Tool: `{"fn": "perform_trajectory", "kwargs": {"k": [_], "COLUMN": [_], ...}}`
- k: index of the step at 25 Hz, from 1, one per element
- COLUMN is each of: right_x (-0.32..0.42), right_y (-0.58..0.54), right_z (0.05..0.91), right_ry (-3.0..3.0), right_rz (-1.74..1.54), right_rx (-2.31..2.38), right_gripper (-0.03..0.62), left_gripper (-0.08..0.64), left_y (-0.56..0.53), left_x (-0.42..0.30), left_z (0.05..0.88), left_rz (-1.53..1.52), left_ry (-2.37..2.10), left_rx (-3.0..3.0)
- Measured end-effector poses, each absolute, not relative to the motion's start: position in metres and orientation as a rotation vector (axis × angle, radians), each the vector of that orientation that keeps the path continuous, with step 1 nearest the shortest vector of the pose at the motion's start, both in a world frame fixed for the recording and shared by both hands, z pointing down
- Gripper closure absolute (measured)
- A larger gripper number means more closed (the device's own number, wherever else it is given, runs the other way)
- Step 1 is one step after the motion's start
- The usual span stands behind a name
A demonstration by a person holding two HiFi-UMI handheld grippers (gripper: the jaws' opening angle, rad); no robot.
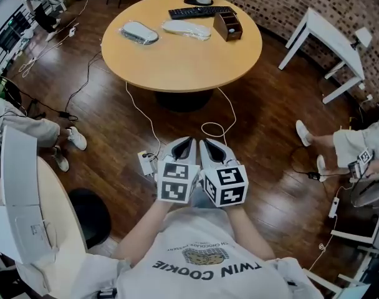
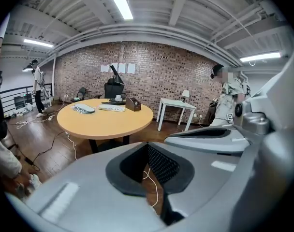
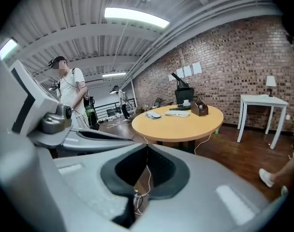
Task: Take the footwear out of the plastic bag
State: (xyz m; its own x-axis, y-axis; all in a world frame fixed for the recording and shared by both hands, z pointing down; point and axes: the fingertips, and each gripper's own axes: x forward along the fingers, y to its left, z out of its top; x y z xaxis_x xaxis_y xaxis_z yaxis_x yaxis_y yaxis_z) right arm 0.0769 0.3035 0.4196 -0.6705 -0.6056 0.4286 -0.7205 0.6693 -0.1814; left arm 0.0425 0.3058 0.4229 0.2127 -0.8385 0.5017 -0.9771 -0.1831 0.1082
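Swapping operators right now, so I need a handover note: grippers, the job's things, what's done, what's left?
Left gripper: shut, empty.
Right gripper: shut, empty. Both are held side by side at the chest, well short of the round table.
Things: two pale plastic bags lie on the table's far half, near the keyboard. Their contents are too small to confirm.
Done: nothing, the bags are untouched.
Left: walk up, open a bag, pull the footwear out.

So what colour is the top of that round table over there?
Plain light tan, like pale wood. The round table shows best in the head view.
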Motion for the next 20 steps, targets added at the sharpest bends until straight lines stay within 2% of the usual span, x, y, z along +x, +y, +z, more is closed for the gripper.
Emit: {"fn": "perform_trajectory", "kwargs": {"k": [8, 20], "right_x": [0.094, 0.099], "right_y": [0.206, 0.118], "right_z": [0.416, 0.415], "right_ry": [-2.574, -2.595], "right_rz": [0.488, 0.507], "right_rx": [1.004, 0.974], "right_gripper": [0.591, 0.592], "left_gripper": [0.555, 0.555], "left_y": [0.209, 0.130], "left_x": [0.059, 0.059], "left_z": [0.422, 0.420], "left_rz": [0.494, 0.511], "left_ry": [-1.723, -1.768], "left_rx": [2.051, 2.016]}}
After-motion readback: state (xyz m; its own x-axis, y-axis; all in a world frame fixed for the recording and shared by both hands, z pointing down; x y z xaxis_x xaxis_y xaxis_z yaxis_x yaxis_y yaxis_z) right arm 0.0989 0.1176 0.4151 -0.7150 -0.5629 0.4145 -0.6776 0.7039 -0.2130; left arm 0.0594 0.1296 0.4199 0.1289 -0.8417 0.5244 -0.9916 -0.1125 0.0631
